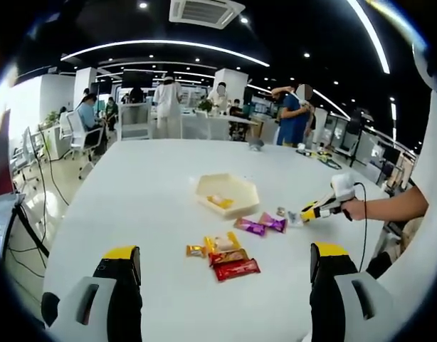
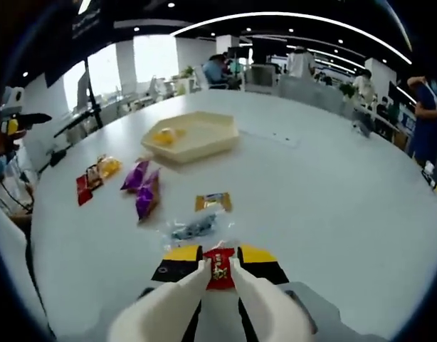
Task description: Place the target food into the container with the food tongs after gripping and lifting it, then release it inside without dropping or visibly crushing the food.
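Cream hexagonal tray (image 2: pixel 204 139) holds 1 yellow snack (image 2: pixel 167 136).

Mid-table (image 1: pixel 133 206) sits the tray (image 1: pixel 228 187), one snack (image 1: pixel 220 201) inside; wrapped snacks (image 1: pixel 233 258) lie nearer the table's near edge

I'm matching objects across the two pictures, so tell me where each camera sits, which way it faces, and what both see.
Left gripper view: rides the left gripper, held above the table, facing the tray, snacks and right gripper; a forearm shows.
Right gripper view: rides the right gripper, low over the table, jaws shut on a red packet, facing the tray.
Shared: tray, purple packets, table.
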Demonstrator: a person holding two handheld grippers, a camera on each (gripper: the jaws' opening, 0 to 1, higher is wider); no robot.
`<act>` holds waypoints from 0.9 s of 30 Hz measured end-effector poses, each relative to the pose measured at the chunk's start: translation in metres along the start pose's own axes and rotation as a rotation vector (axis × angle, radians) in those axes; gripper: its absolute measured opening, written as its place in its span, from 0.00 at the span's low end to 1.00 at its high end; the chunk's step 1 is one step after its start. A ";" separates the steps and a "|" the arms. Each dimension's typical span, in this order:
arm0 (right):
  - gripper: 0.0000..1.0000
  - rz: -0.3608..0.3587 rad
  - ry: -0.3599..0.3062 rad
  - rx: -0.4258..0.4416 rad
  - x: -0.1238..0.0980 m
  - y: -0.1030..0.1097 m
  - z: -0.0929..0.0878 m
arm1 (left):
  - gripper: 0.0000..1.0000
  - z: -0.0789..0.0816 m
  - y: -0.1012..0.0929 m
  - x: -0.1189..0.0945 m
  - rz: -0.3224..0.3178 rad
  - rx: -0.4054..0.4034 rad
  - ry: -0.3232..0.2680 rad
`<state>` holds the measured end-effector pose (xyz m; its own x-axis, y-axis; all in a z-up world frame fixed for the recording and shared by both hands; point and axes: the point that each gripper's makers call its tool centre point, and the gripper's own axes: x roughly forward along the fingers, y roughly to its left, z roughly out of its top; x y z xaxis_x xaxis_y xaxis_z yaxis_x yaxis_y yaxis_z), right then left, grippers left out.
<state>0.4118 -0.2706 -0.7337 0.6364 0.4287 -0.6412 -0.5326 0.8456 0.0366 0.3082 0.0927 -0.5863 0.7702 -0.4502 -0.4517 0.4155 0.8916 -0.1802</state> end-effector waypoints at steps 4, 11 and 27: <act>0.18 -0.010 -0.014 0.023 -0.008 -0.002 0.000 | 0.99 0.000 -0.002 0.000 -0.011 0.003 -0.002; 0.19 -0.020 -0.027 0.054 -0.022 -0.001 0.004 | 0.99 0.002 -0.007 0.000 -0.029 0.009 -0.013; 0.19 -0.039 -0.125 0.103 -0.058 0.022 0.033 | 0.99 0.013 -0.033 0.020 -0.137 0.042 -0.059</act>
<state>0.3814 -0.2660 -0.6702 0.7229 0.4260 -0.5440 -0.4505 0.8875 0.0963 0.3163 0.0542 -0.5777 0.7318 -0.5706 -0.3727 0.5373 0.8194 -0.1996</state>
